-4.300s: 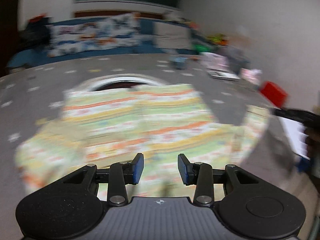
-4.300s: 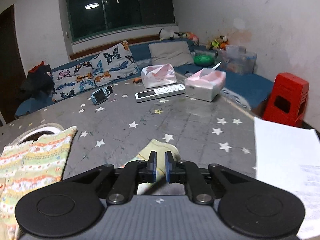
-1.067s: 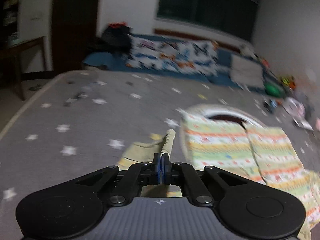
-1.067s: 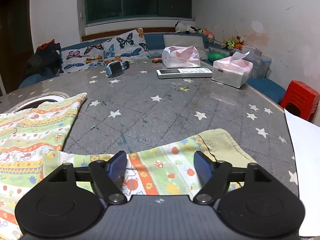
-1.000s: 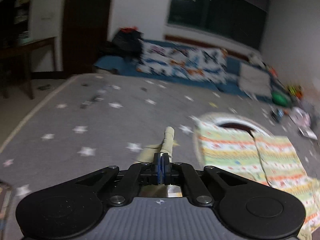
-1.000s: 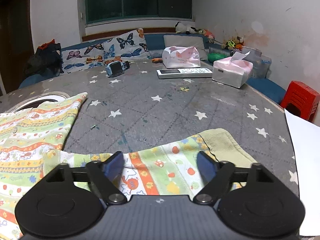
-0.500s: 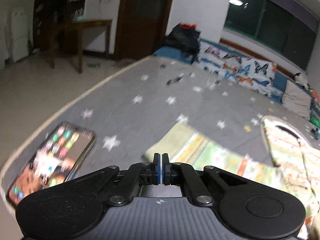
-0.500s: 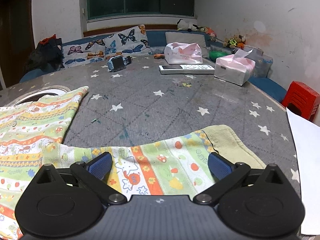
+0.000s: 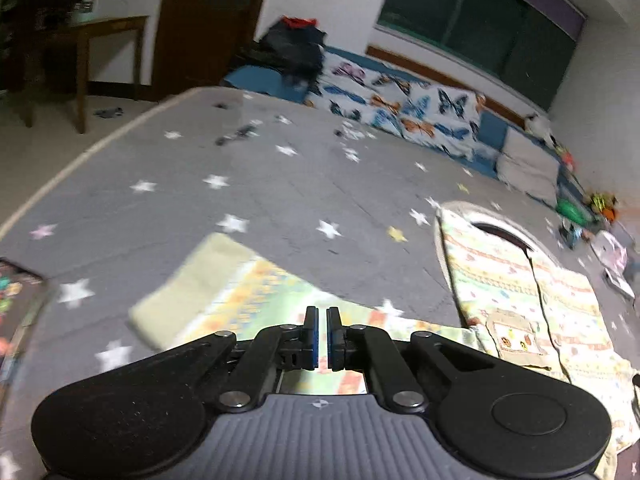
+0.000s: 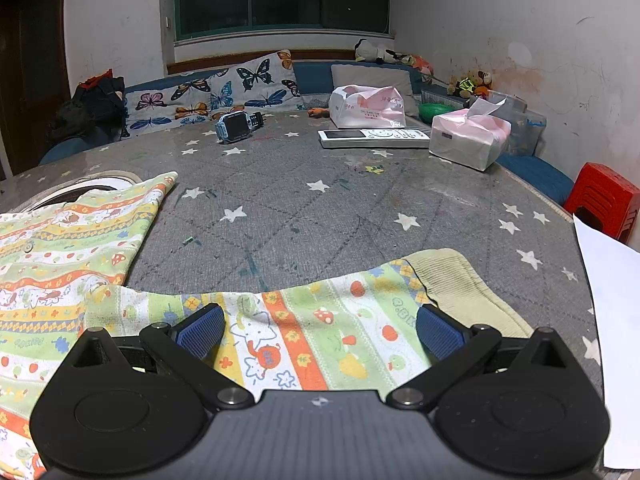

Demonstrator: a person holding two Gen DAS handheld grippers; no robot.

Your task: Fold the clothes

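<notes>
A child's striped, patterned top [image 10: 60,236] lies spread flat on the grey star-print table [image 10: 360,200]. Its right sleeve [image 10: 320,332] with a ribbed cuff [image 10: 460,288] stretches out under my right gripper [image 10: 320,332], which is wide open above it. In the left wrist view the top's body [image 9: 520,280] lies to the right and its left sleeve [image 9: 240,292] with a pale cuff [image 9: 192,280] lies flat ahead. My left gripper [image 9: 322,332] hovers over that sleeve with jaws nearly closed, a thin gap between them and nothing in it.
A phone [image 9: 16,300] lies at the table's left edge. A tissue box [image 10: 468,140], remote [image 10: 372,138], pink bag [image 10: 366,106] and toy watch [image 10: 236,124] sit at the far side. White paper [image 10: 612,300] lies at right, beside a red stool [image 10: 604,200].
My left gripper has let go of the left sleeve, which now lies flat, and has turned right. My right gripper has opened wider over the right sleeve.
</notes>
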